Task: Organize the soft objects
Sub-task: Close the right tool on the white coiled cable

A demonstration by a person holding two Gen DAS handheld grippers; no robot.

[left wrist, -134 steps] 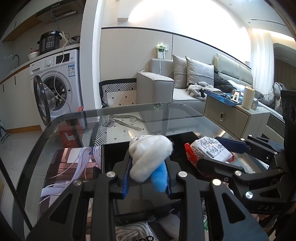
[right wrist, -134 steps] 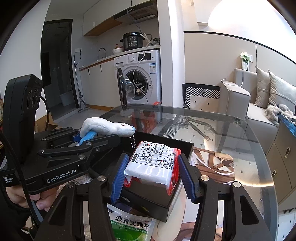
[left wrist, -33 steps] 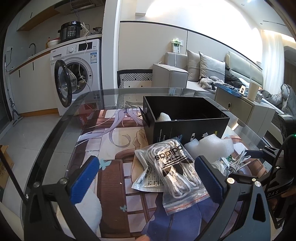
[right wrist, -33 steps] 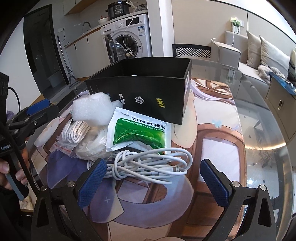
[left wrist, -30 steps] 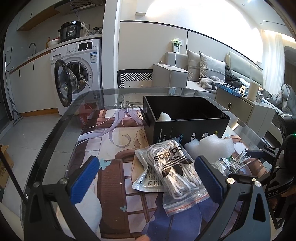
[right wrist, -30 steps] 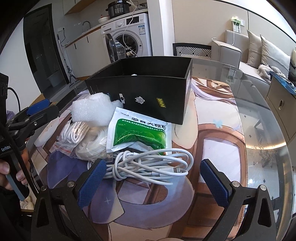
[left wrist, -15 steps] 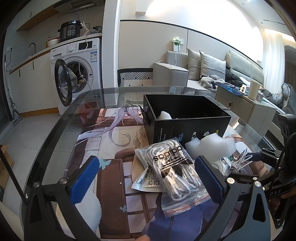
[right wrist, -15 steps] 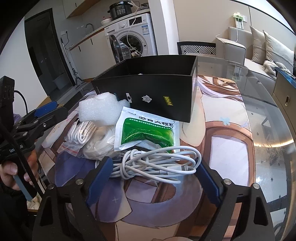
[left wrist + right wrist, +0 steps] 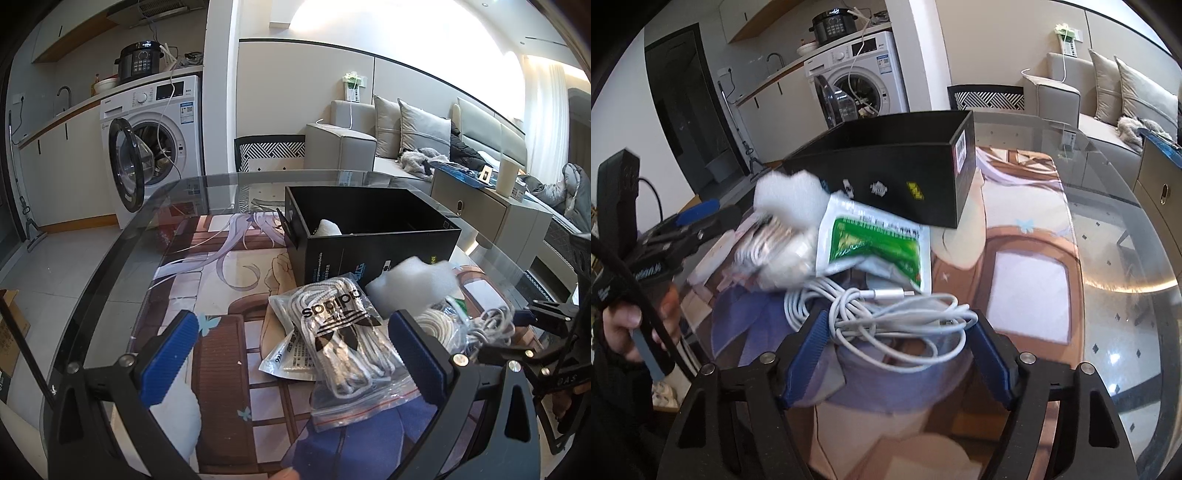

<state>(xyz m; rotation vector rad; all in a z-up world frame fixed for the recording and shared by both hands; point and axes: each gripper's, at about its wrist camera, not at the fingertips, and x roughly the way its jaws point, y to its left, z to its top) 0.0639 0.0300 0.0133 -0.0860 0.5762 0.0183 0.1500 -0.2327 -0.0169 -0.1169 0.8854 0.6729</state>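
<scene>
Both tools are hanging spread and empty above the worktop. Right tool is straddling the coiled white cable with its blue pads partly closed but apparently not yet gripping, probably so it can be carried into the black box beyond. Left tool, wide apart, is facing the bagged white laces, near the box's front wall, beside white foam and a green sachet.

Right gripper jaws straddle white cable.
</scene>
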